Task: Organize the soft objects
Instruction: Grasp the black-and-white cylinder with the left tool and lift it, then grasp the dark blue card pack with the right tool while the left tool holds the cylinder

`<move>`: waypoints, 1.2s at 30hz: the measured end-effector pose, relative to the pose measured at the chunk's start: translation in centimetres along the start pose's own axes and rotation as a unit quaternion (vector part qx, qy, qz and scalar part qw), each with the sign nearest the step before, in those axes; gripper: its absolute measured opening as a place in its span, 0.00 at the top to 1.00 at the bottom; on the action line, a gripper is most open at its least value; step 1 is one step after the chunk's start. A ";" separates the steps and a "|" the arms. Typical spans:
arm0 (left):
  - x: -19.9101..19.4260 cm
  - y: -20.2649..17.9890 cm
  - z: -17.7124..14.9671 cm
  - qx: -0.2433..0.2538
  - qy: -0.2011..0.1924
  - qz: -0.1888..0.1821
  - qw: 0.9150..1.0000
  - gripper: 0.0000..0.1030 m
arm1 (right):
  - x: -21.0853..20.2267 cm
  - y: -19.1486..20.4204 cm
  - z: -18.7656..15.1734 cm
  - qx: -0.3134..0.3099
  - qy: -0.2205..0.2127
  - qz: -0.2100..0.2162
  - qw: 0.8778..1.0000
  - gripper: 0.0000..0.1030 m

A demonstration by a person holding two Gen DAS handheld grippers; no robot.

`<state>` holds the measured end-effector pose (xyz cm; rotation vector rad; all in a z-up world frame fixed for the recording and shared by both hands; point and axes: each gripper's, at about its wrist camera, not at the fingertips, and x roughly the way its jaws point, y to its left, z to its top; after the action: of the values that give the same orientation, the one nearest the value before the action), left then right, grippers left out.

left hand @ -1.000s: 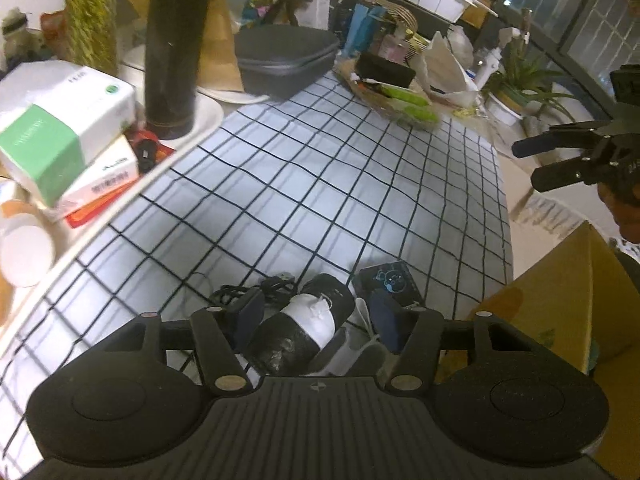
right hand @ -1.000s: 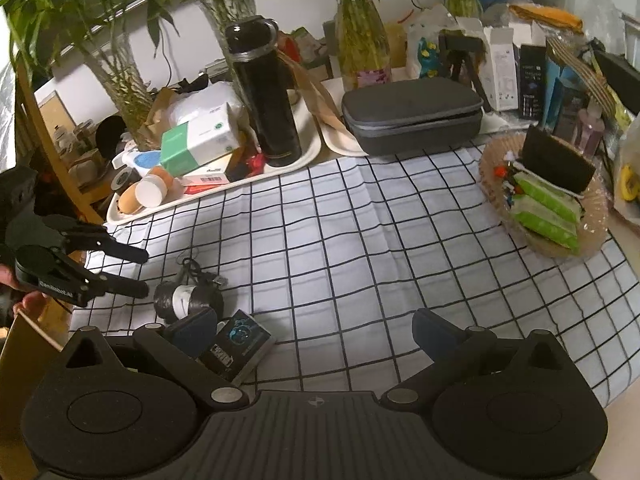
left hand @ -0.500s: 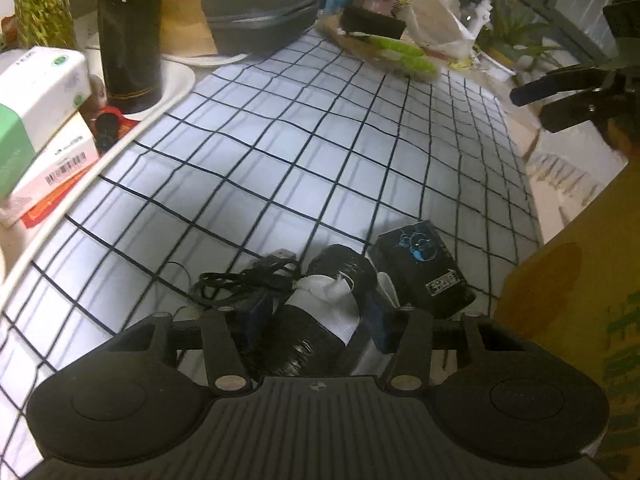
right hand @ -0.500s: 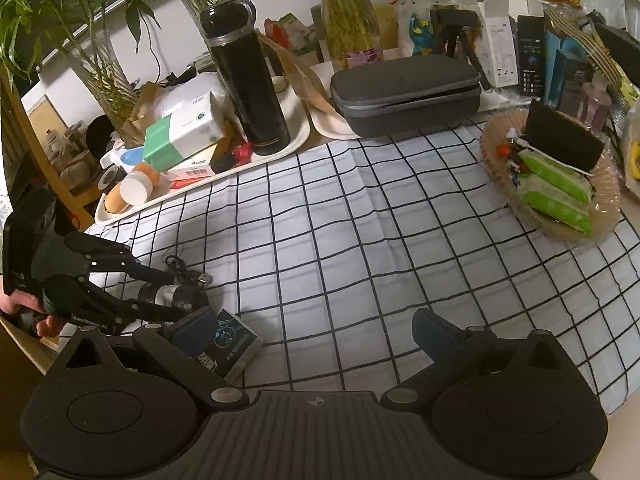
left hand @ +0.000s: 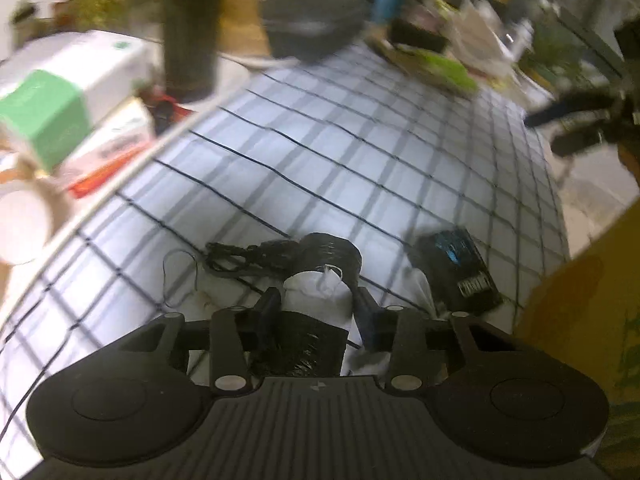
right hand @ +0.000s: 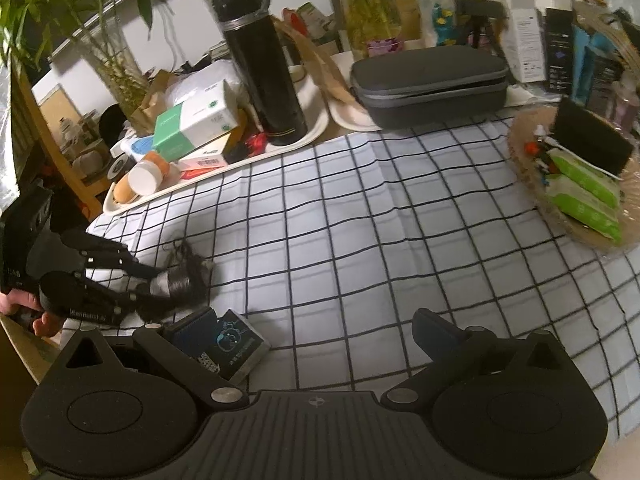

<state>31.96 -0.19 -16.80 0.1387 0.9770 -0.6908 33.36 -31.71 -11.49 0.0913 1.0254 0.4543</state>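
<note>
A black wrapped roll with a white cloth piece (left hand: 320, 276) lies on the checked tablecloth (left hand: 320, 160) near its front left corner. My left gripper (left hand: 318, 308) straddles it, jaws closing, pads touching both sides; the right wrist view shows the same grip (right hand: 148, 280) on the roll (right hand: 176, 280). A black cable bundle (left hand: 248, 256) lies just beyond the roll. To its right is a small black pack with a blue logo (left hand: 460, 268). My right gripper (right hand: 306, 322) hangs open and empty, its left finger above that pack (right hand: 228, 344).
A white tray (right hand: 312, 136) holds a green-and-white tissue box (right hand: 192, 124), a black flask (right hand: 260, 68) and small items. A grey zip case (right hand: 428, 80) stands at the back. A wicker basket (right hand: 520, 140) with green packs is right. A cardboard box (left hand: 580, 320) borders the table's corner.
My left gripper has sunk onto the roll and its fingers have drawn in until they meet its sides. The right gripper has dropped slightly and stays wide open.
</note>
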 end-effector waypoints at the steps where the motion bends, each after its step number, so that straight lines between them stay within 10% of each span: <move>1: -0.5 0.3 -0.1 -0.015 -0.013 -0.001 1.000 0.62 | 0.3 0.1 0.1 -0.006 0.001 0.007 1.000 0.00; 23: -5.9 0.2 -1.4 -0.109 -0.123 0.034 0.986 0.63 | 4.1 2.7 2.0 -0.153 0.045 0.075 0.984 0.10; 36: -6.3 0.3 -1.3 -0.117 -0.142 0.028 0.983 0.63 | 10.3 4.7 1.4 -0.224 0.157 0.185 0.944 0.22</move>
<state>28.88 3.60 -12.57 -0.1359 0.7688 -0.5228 37.51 -23.09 -17.68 -0.2058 1.1955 1.0626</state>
